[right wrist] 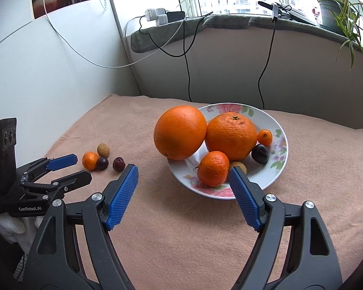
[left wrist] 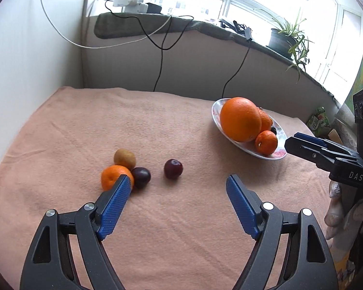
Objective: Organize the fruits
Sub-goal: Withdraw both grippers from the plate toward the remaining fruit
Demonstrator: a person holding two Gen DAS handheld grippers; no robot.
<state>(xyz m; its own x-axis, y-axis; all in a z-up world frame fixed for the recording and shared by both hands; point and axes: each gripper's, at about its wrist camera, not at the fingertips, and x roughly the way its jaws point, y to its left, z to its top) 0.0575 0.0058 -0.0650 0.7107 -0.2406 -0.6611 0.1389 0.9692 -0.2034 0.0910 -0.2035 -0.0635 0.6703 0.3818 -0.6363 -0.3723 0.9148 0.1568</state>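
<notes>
1. Blue pads of my left gripper (left wrist: 177, 184) fill the bottom of the left view, spread wide with nothing between them.
2. Just above its left pad, at lower centre-left, a mandarin (left wrist: 113, 177), a tan fruit (left wrist: 124, 158) and a dark plum (left wrist: 141, 177) touch in a cluster on the cloth (left wrist: 84, 125).
3. One more plum (left wrist: 173, 168) lies alone just right of the cluster.
4. My right gripper (right wrist: 182, 172) is also wide open and empty at the bottom of its view.
5. Its right pad tip overlaps the near rim of the plate (right wrist: 282, 149) at centre right.
6. On the plate sit two oranges (right wrist: 231, 135), a mandarin, a small orange fruit, a plum and a tan fruit.
7. The left orange (right wrist: 180, 132) hangs over the plate's left rim.
</notes>
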